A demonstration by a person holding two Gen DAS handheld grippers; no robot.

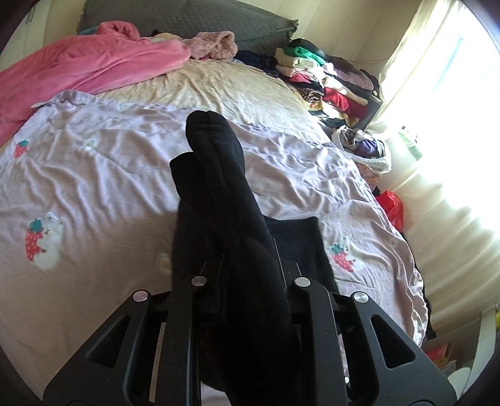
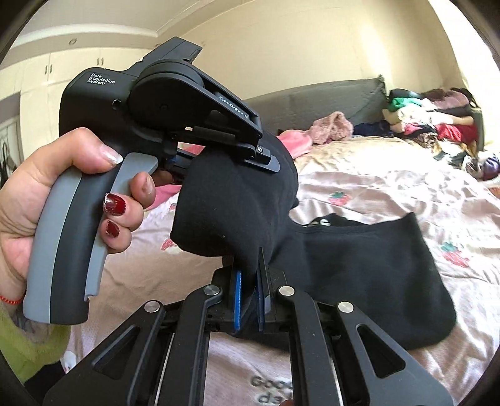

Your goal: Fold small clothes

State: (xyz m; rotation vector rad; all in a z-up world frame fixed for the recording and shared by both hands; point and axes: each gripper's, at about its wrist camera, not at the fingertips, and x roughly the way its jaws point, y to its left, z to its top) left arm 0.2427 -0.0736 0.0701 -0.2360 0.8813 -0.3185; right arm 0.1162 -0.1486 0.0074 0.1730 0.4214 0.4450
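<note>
A black garment (image 1: pixel 215 175) hangs between both grippers above the bed. In the left wrist view it drapes over my left gripper (image 1: pixel 247 250) and hides the fingers; the jaws stand close together with cloth between them. Its lower part (image 1: pixel 300 240) rests on the lilac duvet. In the right wrist view my right gripper (image 2: pixel 250 262) is shut, its blue pads (image 2: pixel 238 290) pinching a fold of the black garment (image 2: pixel 359 265). A hand holds the left gripper (image 2: pixel 268 160) at upper left, its fingers clamped on a bunched part of the same cloth.
The lilac duvet (image 1: pixel 93 175) with strawberry prints covers the bed. A pink blanket (image 1: pixel 78 62) and a grey pillow (image 1: pixel 187 15) lie at the head. A pile of mixed clothes (image 1: pixel 328 78) stands at the far right corner, beside a bright curtain (image 1: pixel 437 125).
</note>
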